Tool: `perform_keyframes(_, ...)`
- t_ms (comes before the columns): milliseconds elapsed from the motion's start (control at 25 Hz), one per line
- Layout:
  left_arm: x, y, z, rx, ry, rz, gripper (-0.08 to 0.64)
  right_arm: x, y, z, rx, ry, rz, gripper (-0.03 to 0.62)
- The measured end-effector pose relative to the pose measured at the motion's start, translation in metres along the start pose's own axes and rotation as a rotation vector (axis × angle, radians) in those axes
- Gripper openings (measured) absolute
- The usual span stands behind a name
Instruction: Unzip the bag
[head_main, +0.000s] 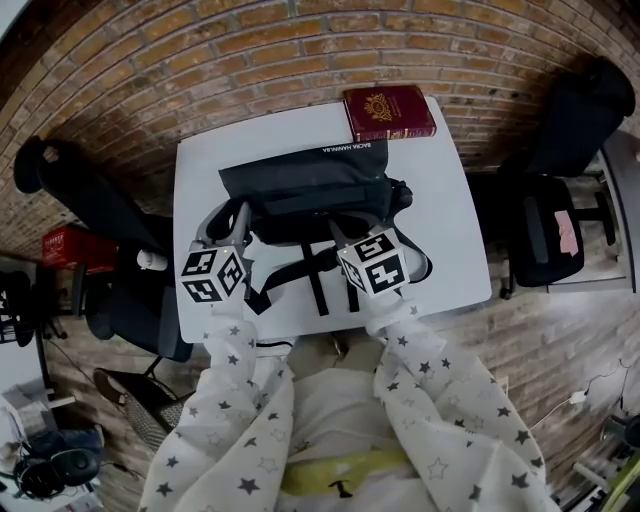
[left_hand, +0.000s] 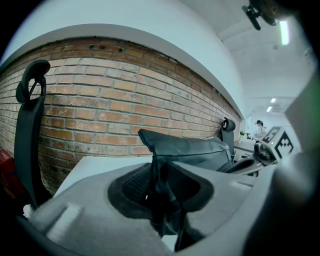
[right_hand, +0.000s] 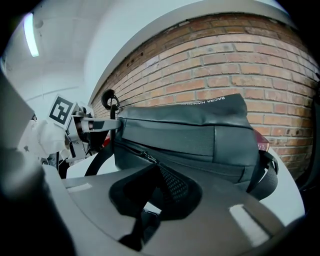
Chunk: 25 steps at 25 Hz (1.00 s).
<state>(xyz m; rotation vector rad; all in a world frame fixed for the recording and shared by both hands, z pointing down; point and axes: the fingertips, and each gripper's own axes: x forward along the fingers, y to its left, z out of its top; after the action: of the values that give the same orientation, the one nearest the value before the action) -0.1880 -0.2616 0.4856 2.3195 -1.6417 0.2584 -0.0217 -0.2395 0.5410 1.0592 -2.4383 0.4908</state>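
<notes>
Bag (head_main: 305, 190) lies on the white table (head_main: 455, 250), its long side running left to right. White letters (right_hand: 207, 102) along its top begin BAC. My left gripper (head_main: 238, 220) pinches its left end. My right gripper (head_main: 336, 232) squeezes the zipper pull (right_hand: 148, 158).

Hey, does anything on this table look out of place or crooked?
Only the red book: it lies at the table's far edge and seems to hang over it slightly. The bag looks undamaged, and nothing is spilled.
</notes>
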Motion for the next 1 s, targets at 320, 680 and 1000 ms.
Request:
perform_keyframes(320,0.003,0.001,-0.002,-0.001,-0.011,0.023,0.101,-0.013,-0.021,-0.003,0.016,-0.015,-0.05,0.017)
perform_keyframes(680,-0.002,0.002,0.001,0.001,-0.021,0.033,0.101,-0.026,-0.03,-0.001,0.026,-0.031,-0.089,0.017)
perform_keyframes(1000,-0.005,0.002,0.002,0.0,-0.019,0.038,0.101,-0.039,-0.041,-0.001,0.043,-0.041,-0.141,0.017)
